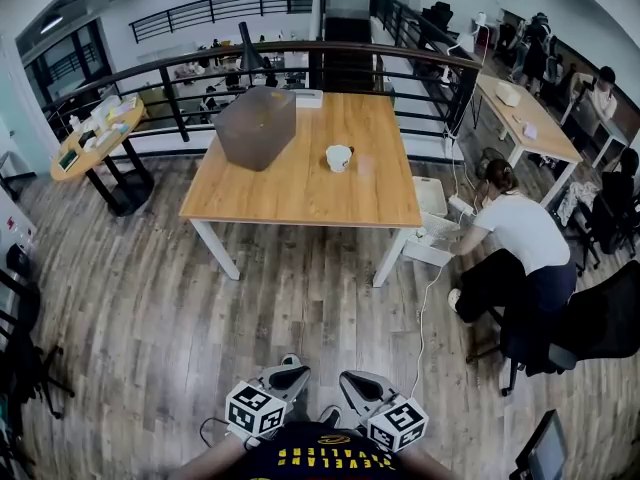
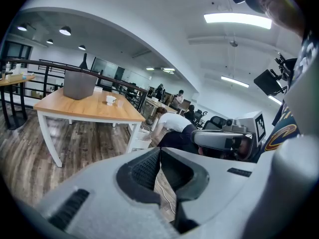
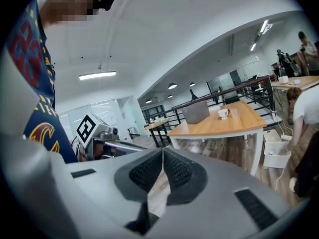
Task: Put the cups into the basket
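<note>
Yellow letters "EVELAN" are showing across the dark shirt [image 1: 318, 456] at the near edge, both ends cut off. A "C" crest [image 3: 42, 133] is showing on the same shirt.

The head view looks steeply down from well above the floor [image 1: 150, 298] and stands far from the bench [image 1: 300, 183], which lies toward 12 o'clock. The left gripper [image 1: 290, 363] and right gripper [image 1: 347, 378] sit at 6 o'clock, close under the lens. The left gripper view rides low and faces almost level, with the bench far off at 10 o'clock. The right gripper view faces likewise, with the bench far off at 2 o'clock. All three share the bench, its basket [image 1: 257, 126], the cup [image 1: 339, 157] and the crouching person [image 1: 520, 238]. Each gripper view also catches the other gripper close alongside.
</note>
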The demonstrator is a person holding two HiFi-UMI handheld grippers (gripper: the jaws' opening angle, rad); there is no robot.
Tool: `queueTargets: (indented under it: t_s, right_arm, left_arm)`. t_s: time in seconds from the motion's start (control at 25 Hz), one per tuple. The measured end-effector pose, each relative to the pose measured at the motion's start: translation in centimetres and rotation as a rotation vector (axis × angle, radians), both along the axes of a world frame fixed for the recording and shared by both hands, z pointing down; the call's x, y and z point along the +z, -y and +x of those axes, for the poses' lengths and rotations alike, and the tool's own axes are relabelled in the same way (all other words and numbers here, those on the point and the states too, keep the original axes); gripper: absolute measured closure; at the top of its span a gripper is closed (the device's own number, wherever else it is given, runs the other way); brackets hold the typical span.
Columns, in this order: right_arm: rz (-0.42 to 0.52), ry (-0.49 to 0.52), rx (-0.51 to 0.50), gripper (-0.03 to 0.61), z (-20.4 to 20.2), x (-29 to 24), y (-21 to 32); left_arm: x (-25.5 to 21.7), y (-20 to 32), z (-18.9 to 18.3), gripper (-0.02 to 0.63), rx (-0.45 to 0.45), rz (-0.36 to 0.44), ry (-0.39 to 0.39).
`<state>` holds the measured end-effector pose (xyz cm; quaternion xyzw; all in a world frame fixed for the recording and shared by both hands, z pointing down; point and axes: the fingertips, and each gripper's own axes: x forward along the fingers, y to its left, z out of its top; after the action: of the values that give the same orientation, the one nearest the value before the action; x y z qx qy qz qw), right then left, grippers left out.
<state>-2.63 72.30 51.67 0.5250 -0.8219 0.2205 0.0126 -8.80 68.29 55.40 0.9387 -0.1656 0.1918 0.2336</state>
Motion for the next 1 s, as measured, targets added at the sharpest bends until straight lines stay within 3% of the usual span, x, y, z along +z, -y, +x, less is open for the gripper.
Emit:
queueTargets:
  t_s: [0.36,0.6,1.0]
  right_arm:
    - [-0.042,-0.036,0.061,0.565,2.8,0.8,7.7]
    - [-0.075,-0.045,0.126,0.565,3.9,0.8,15.2]
    - [-0.112,-0.042,0.217,0.565,2.8,1.1,26.2]
  left_arm:
    - [-0.3,7.9,2.2,0.601,0.019,0.047,-0.023]
    - [-0.6,15.1,2.9,0.6,0.056,0.032,-0.047]
    - [-0.5,25.9,0.1,0.529,0.083,0.026,-0.076]
